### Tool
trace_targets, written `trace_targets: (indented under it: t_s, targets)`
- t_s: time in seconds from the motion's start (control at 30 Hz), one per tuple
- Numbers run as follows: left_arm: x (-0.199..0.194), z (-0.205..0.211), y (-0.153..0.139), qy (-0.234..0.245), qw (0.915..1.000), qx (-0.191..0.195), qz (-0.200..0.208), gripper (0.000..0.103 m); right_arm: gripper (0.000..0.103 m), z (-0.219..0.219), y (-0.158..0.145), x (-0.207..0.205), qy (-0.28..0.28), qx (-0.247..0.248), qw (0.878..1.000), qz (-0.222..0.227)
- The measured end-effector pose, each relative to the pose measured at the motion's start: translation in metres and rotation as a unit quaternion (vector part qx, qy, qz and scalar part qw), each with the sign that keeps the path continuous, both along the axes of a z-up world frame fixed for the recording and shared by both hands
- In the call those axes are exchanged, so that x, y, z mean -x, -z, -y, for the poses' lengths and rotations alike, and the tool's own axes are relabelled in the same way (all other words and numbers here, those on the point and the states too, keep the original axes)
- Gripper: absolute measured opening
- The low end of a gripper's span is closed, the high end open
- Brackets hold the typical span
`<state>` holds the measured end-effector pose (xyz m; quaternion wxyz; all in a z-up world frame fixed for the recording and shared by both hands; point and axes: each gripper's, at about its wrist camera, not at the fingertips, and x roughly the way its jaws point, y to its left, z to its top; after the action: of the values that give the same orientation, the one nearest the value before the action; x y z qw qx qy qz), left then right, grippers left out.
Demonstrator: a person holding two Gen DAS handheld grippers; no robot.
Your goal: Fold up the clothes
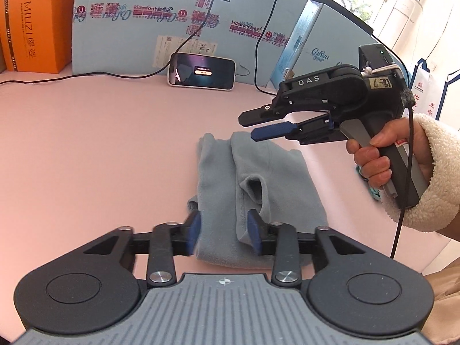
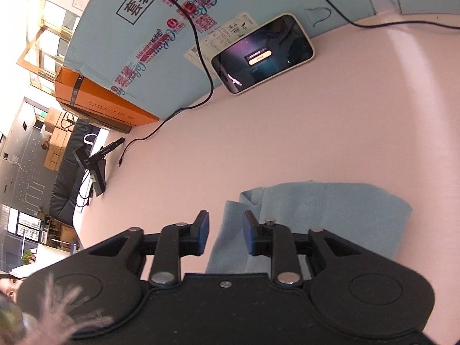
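Lying folded at centre frame on the pink worktop [image 1: 86, 143], the grey garment [image 1: 258, 178] sits unheld; left gripper [image 1: 224, 227] and right gripper [image 2: 225, 235] fingers stand apart.

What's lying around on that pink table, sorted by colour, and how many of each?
Grey-blue: 1, the folded fleece garment
White: 1, the white-cased phone propped on its side, screen lit
Light blue: 1, the big printed cardboard box
Orange: 1, the orange cardboard box
Black: 1, the loose black cable
Total: 5
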<state>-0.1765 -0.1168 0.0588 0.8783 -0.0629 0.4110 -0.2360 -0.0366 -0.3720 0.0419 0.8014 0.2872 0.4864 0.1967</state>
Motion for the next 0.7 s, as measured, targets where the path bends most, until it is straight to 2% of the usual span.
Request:
trace_targets:
  t_s: [0.1,0.27,0.37,0.5,0.6,0.7]
  targets:
    - [-0.005,0.012,-0.001,0.020,0.9998,0.006,0.001,0.039,0.042,0.013,-0.004,0.006,0.012,0.005,1.000,0.002]
    - [-0.010,0.032,0.007,0.051,0.9984,0.006,-0.021,0.040,0.044,0.031,-0.005,0.016,0.036,-0.002,0.999,-0.003]
    - [-0.013,0.032,0.015,0.035,0.9984,0.001,-0.045,0.041,0.047,0.037,-0.006,0.021,0.035,-0.004,0.999,-0.003]
    - [-0.015,0.029,0.022,0.018,0.9973,0.011,-0.070,0.041,0.050,0.037,-0.007,0.024,0.019,0.009,1.000,-0.003]
    - [-0.015,0.031,0.029,0.012,0.9963,0.013,-0.085,0.041,0.057,0.038,-0.006,0.024,0.015,0.022,1.000,-0.005]
    - [-0.016,0.030,0.036,-0.003,0.9946,0.026,-0.101,0.041,0.057,0.038,-0.003,0.024,0.013,0.021,1.000,-0.010]
